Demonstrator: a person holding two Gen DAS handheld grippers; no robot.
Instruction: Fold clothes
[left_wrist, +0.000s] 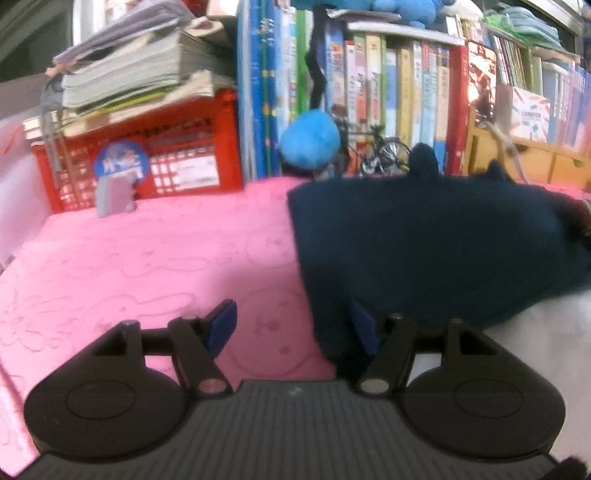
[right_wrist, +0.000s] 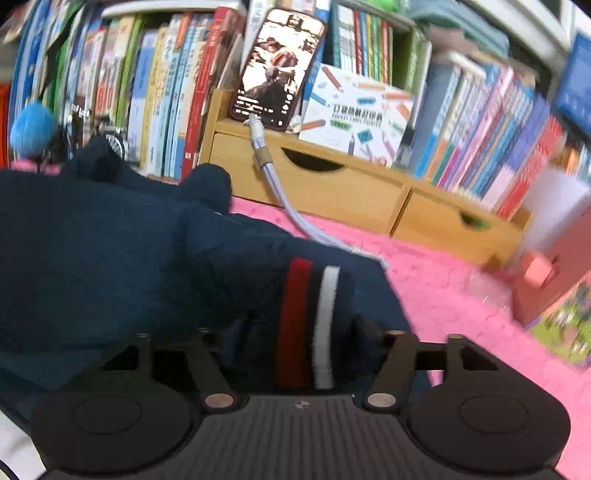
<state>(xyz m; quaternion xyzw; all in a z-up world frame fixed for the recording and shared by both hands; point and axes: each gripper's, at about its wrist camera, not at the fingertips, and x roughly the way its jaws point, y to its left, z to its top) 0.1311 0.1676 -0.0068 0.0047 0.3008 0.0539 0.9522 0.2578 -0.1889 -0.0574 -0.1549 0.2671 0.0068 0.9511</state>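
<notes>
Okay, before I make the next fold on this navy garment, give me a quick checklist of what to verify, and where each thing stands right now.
1. Navy garment lying on the pink blanket: ok.
2. Left gripper open at the garment's left edge, one finger over blanket, the other against the cloth: ok.
3. Right gripper around the striped cuff: the cuff lies between the fingers; whether the pads pinch it: cannot tell.
4. Charging cable clear of the garment: not ok, it runs down to the cloth's far edge.
5. Garment flat: not ok, it is bunched near the cuff.
</notes>
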